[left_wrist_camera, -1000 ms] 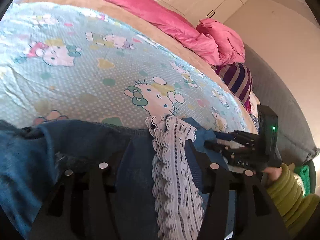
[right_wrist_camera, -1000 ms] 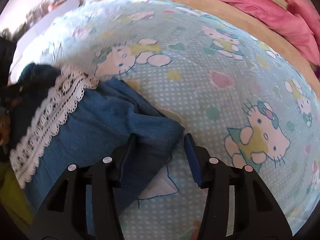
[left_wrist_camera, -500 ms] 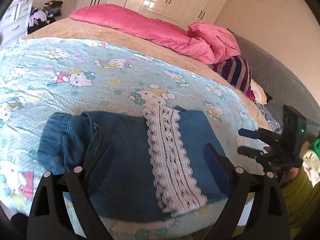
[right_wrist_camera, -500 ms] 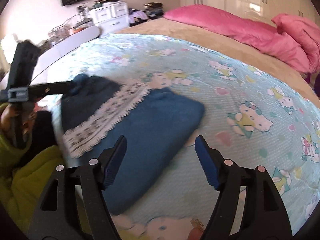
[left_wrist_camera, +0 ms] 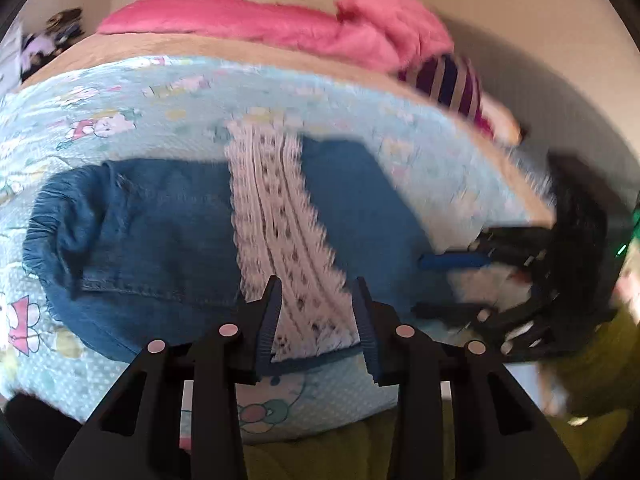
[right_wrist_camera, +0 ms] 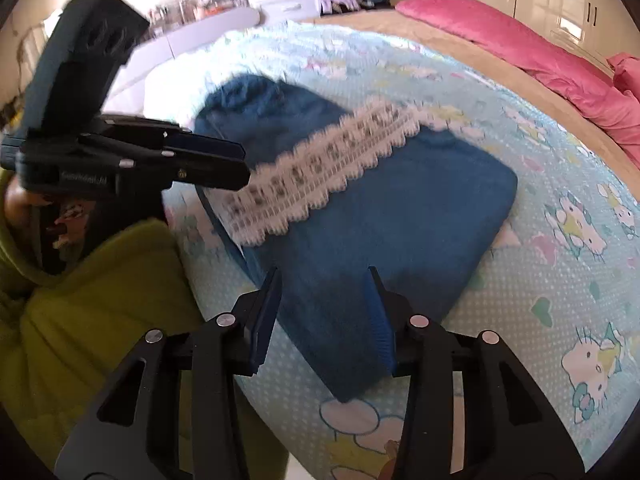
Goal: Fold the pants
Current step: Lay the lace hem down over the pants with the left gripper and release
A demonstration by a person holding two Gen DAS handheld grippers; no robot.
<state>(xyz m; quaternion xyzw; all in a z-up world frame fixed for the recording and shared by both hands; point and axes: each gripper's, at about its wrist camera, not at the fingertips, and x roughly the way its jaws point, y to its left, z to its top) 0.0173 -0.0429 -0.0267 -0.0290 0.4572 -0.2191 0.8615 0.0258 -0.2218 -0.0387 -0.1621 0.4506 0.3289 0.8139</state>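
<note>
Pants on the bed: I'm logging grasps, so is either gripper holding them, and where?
Nothing is held. The left gripper and right gripper hang open, clear of the folded pants.

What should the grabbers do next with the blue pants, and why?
Probably pull both grippers back and leave the pants alone. They already lie folded in a neat block on the bed, lace strip across the top. The left gripper and right gripper have just been closing, with nothing pinched between them.

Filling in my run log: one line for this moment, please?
pants: folded on bed | left gripper: open, empty | right gripper: open, empty
</note>
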